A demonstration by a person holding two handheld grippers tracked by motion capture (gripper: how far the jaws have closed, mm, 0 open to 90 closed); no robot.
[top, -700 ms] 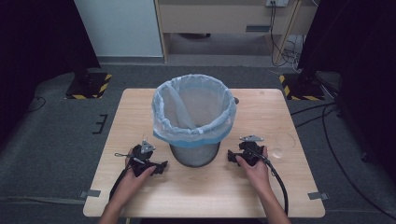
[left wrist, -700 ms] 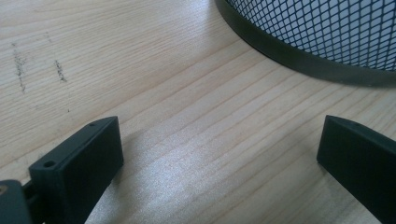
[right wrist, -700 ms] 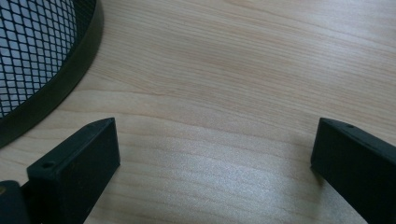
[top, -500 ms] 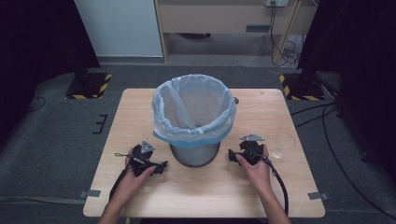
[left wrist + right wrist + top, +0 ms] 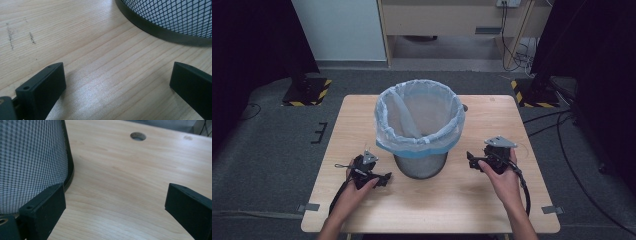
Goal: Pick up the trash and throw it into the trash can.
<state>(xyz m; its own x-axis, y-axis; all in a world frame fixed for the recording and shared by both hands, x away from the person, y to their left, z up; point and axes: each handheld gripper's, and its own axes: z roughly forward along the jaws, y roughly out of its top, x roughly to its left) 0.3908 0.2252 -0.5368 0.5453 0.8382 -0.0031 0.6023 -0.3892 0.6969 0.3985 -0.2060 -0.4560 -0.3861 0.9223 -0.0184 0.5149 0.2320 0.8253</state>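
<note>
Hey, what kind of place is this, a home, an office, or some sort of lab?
Most likely a lab or recording studio: a bare wooden table stands alone on grey carpet, dark curtains hang either side, and hazard-striped stand bases sit on the floor with loose cables.

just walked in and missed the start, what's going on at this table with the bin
A person sits at a wooden table with a two-jaw gripper in each hand. A mesh waste bin lined with a pale blue bag stands in the middle. The left gripper and the right gripper sit low on either side of the bin's base, pointing in toward it. Both have their jaws open with nothing between them, and neither touches the bin or the bag yet.
</note>
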